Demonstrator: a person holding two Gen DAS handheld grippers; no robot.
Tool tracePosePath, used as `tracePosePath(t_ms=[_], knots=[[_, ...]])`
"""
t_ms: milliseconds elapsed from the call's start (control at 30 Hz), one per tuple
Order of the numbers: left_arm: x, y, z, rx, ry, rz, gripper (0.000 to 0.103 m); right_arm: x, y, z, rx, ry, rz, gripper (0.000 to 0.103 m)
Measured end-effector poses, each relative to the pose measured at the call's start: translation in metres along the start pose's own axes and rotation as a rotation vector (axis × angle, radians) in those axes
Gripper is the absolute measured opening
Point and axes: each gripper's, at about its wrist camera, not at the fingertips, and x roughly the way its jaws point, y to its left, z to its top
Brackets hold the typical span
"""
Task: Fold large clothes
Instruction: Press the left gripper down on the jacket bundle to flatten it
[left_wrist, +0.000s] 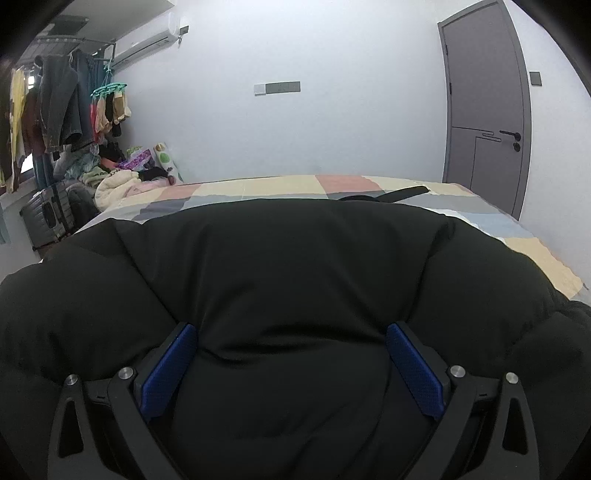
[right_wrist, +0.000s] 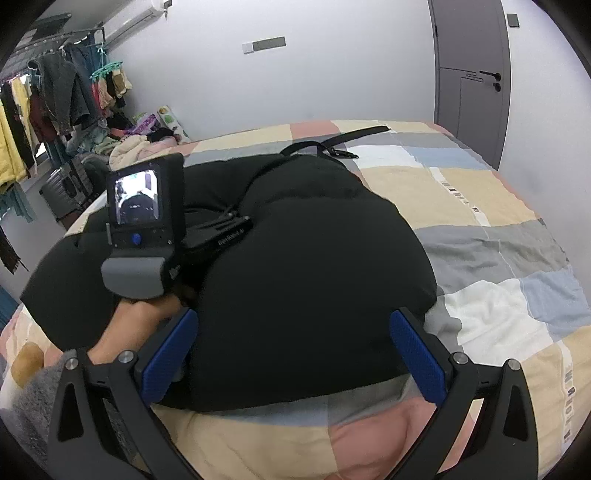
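Note:
A large black puffy jacket (right_wrist: 295, 258) lies bunched on a bed with a patchwork checked cover (right_wrist: 498, 258). It fills the lower half of the left wrist view (left_wrist: 288, 280). My left gripper (left_wrist: 291, 332) is open, jaws wide, pressed low against the jacket's padding. My right gripper (right_wrist: 293, 321) is open at the jacket's near edge, its blue pads (right_wrist: 413, 358) on either side of the bulge. The left gripper's body with its small screen (right_wrist: 138, 218) rests on the jacket's left part, a bare hand under it.
A black strap with a clip (right_wrist: 332, 146) lies beyond the jacket. A clothes rack (left_wrist: 55, 107) with hanging garments, a pile of clothes (left_wrist: 114, 181) and a suitcase (left_wrist: 48, 218) stand at the left. A grey door (left_wrist: 487, 110) is at the right.

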Motion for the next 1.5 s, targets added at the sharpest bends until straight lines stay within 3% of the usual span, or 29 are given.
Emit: tracePosePath(t_ms=[200,767,1200,1500], knots=[[-0.015,-0.001,-0.008,0.007,-0.022,0.011,0.103,-0.01,0.001,0.002,0.011,-0.018,0.016,0.103],[-0.033,-0.01,-0.018,0.038,-0.054,0.046,0.103,-0.039,0.068,0.025,-0.098,-0.106,0.141,0.103],[-0.034,-0.012,-0.017,0.045,-0.053,0.054,0.103,-0.015,0.119,0.038,-0.117,-0.101,0.174,0.103],[-0.035,-0.012,-0.017,0.045,-0.053,0.054,0.103,0.0,0.119,0.027,-0.101,-0.155,0.127,0.103]])
